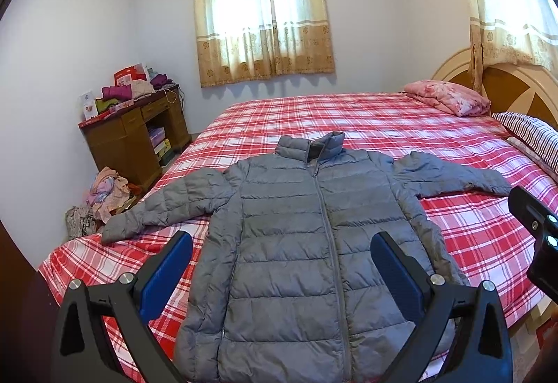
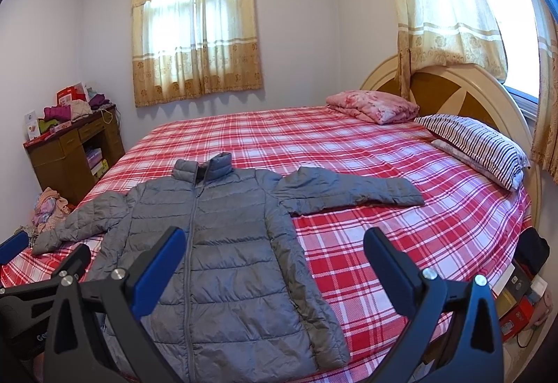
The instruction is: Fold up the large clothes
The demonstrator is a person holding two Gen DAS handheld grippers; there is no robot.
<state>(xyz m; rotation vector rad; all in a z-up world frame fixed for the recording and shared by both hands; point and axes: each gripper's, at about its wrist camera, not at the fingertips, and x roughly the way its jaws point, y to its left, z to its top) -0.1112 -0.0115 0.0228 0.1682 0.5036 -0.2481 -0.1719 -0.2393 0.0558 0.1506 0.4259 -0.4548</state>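
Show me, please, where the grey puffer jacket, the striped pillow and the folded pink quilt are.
grey puffer jacket (image 1: pixel 289 243): left wrist view, on its front panel beside the zip.
striped pillow (image 2: pixel 477 142): right wrist view, on its top face.
folded pink quilt (image 2: pixel 375 106): right wrist view, on its upper fold.

Daylight glowing through curtained windows (image 1: pixel 261 17), blown-out glare there; sharp centre, fisheye-bent edges, dark vignetted corners

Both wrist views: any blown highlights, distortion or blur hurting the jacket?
Left wrist: window blown out behind curtains, barrel distortion bends the walls, grey jacket evenly lit and sharp. Right wrist: side window clipped, dark vignette at the corners, jacket sharp, no motion blur.
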